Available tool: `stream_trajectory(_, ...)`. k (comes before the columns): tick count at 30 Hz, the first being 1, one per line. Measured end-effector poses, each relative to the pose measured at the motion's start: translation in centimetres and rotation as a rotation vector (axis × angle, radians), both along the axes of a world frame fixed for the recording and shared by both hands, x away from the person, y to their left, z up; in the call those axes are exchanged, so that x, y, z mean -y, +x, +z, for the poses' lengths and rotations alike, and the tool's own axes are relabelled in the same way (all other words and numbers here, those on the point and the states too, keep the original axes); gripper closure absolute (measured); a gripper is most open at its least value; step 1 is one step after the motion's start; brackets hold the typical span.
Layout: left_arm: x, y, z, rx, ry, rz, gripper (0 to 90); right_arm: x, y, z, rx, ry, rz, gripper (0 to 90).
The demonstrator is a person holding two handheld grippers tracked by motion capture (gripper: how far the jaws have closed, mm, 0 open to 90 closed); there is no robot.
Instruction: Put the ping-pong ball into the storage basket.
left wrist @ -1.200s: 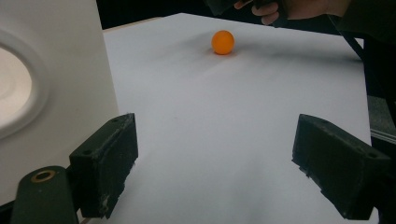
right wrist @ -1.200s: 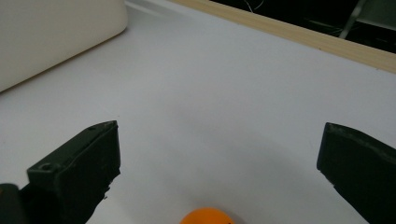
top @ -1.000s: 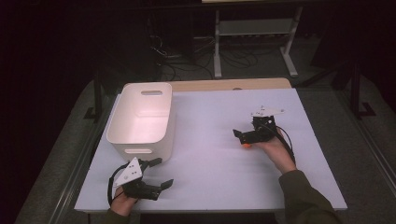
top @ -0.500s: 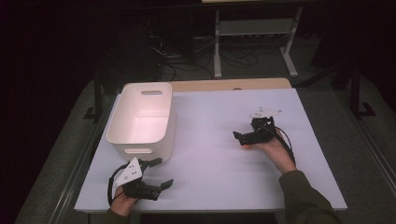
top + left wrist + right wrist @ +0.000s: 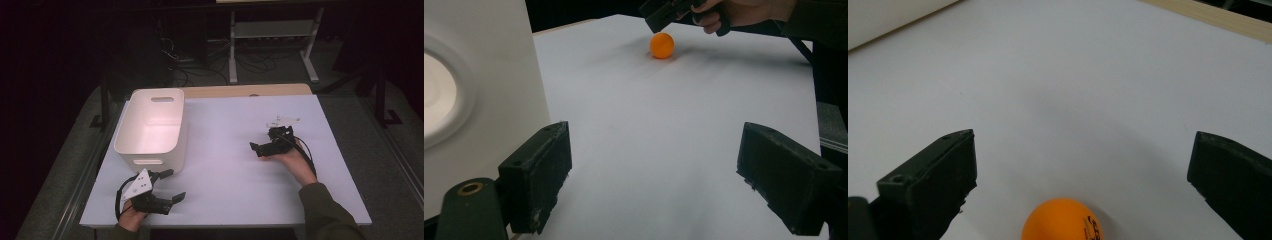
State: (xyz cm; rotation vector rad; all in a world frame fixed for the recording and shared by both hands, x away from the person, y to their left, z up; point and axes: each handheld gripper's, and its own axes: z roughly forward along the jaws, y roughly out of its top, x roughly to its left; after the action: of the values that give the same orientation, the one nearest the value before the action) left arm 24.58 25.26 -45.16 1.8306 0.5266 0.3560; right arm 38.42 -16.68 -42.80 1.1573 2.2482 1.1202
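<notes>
While the right gripper (image 5: 1083, 175) hangs low over the white table (image 5: 225, 165) with its jaws spread wide, a small orange ball (image 5: 1062, 220) lies on the table between them, near their base. Round, smooth and bright orange, the ball carries dark printed lettering on one side and casts a soft shadow; the left gripper view shows it far off, just under the right gripper. At the table's near left corner, the left gripper (image 5: 654, 175) is also wide apart and holds nothing, close beside a white bin (image 5: 150, 125).
</notes>
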Motion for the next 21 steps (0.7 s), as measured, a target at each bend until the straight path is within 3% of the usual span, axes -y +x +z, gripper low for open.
stream_trajectory(21, 0.0, -0.01, 0.0, 0.001, 0.0, 0.0, 14.1, 0.06, 0.19, -0.78, -0.039, -0.034, 0.017, 0.0)
